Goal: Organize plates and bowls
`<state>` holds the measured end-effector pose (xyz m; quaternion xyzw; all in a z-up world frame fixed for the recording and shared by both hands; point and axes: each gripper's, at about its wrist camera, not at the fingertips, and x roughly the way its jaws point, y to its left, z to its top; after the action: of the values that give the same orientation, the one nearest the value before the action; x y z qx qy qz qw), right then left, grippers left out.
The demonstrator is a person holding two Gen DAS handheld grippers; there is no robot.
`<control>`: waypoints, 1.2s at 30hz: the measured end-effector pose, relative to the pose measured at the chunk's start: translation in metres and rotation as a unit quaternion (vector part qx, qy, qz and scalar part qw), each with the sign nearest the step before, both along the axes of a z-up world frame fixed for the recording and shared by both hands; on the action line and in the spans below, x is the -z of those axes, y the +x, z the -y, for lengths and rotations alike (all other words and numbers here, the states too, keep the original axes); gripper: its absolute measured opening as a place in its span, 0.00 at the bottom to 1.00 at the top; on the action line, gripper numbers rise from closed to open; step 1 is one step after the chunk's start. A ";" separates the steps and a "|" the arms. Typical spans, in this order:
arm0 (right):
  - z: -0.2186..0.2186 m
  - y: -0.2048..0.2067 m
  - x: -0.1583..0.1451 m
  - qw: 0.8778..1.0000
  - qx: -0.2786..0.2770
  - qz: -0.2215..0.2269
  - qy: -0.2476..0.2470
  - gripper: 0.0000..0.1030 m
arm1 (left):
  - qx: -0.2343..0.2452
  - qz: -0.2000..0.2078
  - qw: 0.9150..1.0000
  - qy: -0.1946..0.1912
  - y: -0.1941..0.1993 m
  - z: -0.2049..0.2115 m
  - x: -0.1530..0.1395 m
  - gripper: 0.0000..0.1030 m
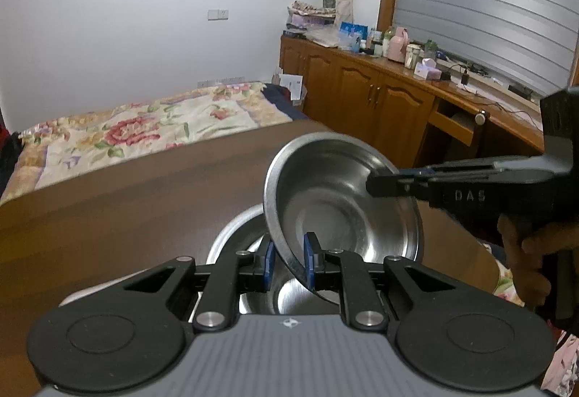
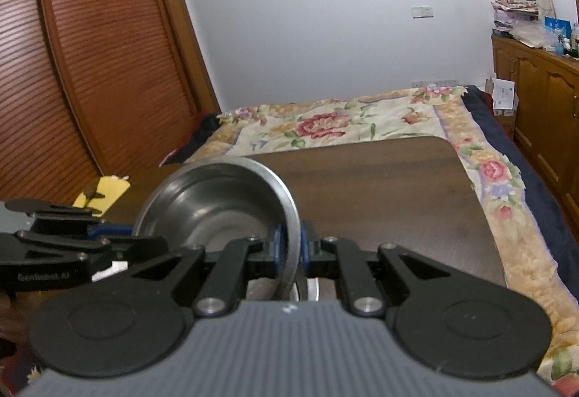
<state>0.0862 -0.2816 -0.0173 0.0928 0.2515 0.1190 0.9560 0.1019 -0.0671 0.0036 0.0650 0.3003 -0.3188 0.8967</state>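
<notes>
Clamped between the blue pads of the left tool (image 1: 288,261) is the near rim of a steel bowl (image 1: 340,201); its far-right rim is pinched by the right tool (image 2: 289,245); tilted, it is held directly above a second bowl (image 1: 235,234) on the desk (image 1: 108,208).

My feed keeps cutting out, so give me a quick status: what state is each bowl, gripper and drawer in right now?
Upper steel bowl: tilted, lifted, rim pinched on two sides.
Lower steel bowl: resting upright on the brown table, directly beneath the upper one.
Left hand-held gripper: shut on the upper bowl's near rim.
Right hand-held gripper: shut on the same bowl's rim.
Desk drawer: pulled partly open.
Cabinet doors: closed.
</notes>
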 end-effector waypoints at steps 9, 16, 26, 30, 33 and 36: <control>-0.014 -0.006 0.009 1.000 -0.012 0.004 -0.027 0.13 | -0.013 -0.014 1.000 0.004 -0.006 -0.008 0.020 0.18; -0.021 -0.004 0.016 0.999 -0.019 0.003 -0.037 0.13 | -0.022 -0.015 1.000 0.016 -0.006 -0.009 0.031 0.19; -0.029 -0.002 0.028 0.997 -0.023 0.007 -0.069 0.13 | -0.028 -0.005 0.999 0.028 -0.008 -0.001 0.040 0.21; -0.029 -0.002 0.032 0.996 -0.031 0.010 -0.080 0.13 | -0.034 -0.001 0.999 0.028 -0.009 0.000 0.043 0.21; -0.032 -0.003 0.031 0.995 -0.035 0.015 -0.091 0.13 | -0.038 0.004 0.999 0.025 -0.010 -0.001 0.043 0.21; -0.034 -0.002 0.030 0.994 -0.040 0.018 -0.105 0.14 | -0.042 0.005 0.999 0.016 -0.014 -0.004 0.045 0.21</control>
<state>0.0841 -0.2476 -0.0476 -0.0197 0.2492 0.1314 0.9593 0.0883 -0.0635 -0.0411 0.0686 0.3033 -0.2753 0.9097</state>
